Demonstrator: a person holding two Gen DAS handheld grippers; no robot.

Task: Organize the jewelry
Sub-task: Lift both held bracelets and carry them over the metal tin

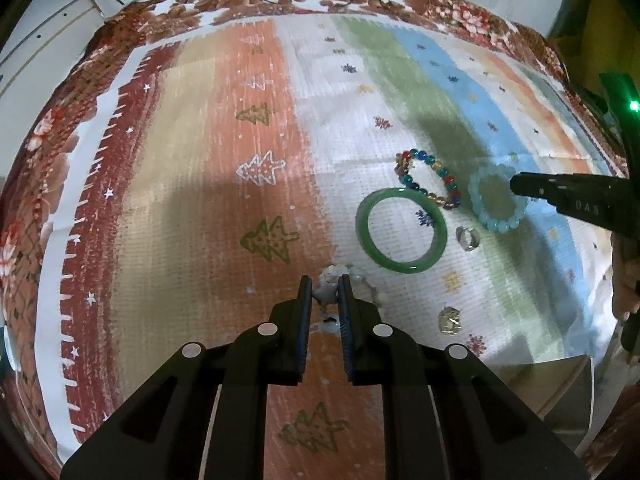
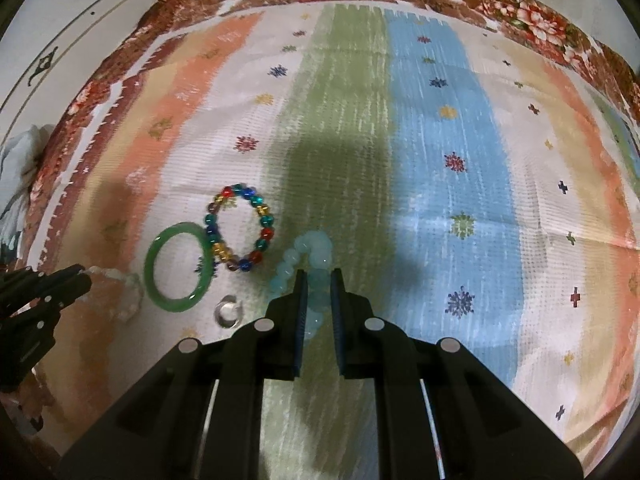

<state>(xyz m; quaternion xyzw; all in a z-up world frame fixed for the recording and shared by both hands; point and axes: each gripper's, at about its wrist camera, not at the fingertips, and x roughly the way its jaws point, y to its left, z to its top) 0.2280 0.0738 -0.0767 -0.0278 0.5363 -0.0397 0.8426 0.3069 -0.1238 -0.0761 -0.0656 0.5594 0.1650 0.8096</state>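
1. Pale, whitish beaded bracelet: pinched between the nearly closed jaws of the left gripper, the rest of the strand trailing on the cloth to its right.
2. Light blue beaded bracelet: one side caught between the narrowly parted jaws of the right gripper; the loop bends away from the fingertips over the green stripe.
3. Green bangle: flat on the cloth, between the two grippers, touching the multicoloured bracelet.
4. Multicoloured bead bracelet: flat, just beyond the bangle, close beside the blue one.
5. Silver ring: loose on the cloth, near the bangle and the blue bracelet.
6. Small gold-toned piece: lies apart, nearer the left gripper; its kind cannot be made out.
7. Striped tablecloth: printed with trees and snowflakes, floral brown border, bearing all items.
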